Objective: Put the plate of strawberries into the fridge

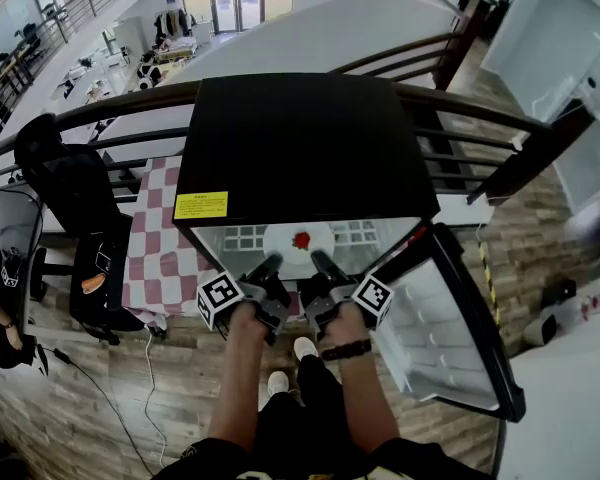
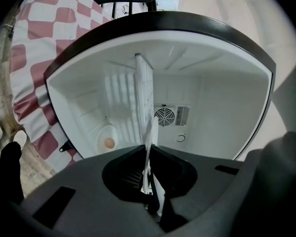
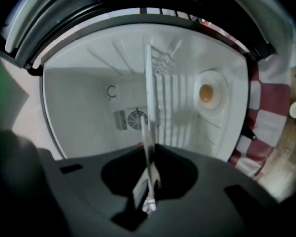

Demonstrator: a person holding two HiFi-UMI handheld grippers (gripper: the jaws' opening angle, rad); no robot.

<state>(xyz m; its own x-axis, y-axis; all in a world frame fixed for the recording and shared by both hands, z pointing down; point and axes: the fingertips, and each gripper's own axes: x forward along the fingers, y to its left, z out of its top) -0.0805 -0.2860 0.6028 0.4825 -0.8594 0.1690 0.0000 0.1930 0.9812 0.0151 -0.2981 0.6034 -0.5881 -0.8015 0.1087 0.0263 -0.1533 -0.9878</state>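
The left tongs (image 1: 268, 268) and right tongs (image 1: 320, 266) each pinch the near rim of the plate (image 1: 300, 252), held at the open fridge (image 1: 300, 138). Uneven hands could tip it, spilling the strawberries (image 1: 301, 239), or knock it against the shelf (image 2: 144, 83).

One fridge (image 1: 300, 148), with one door (image 1: 450, 348) and one yellow label (image 1: 201, 205) near the front left corner of its top. Inside it are one wire shelf (image 2: 144, 95), one round fan grille (image 2: 164, 116) and one lamp (image 2: 109, 142). One white plate (image 1: 283, 238) carries one red clump of strawberries (image 1: 301, 239), the berries too small to count. Two grippers: the left gripper (image 1: 272, 264) and the right gripper (image 1: 318, 260). One table (image 1: 140, 303) under one checked cloth (image 1: 160, 238). Two white shoes (image 1: 306, 348). One black wristband (image 1: 345, 350).
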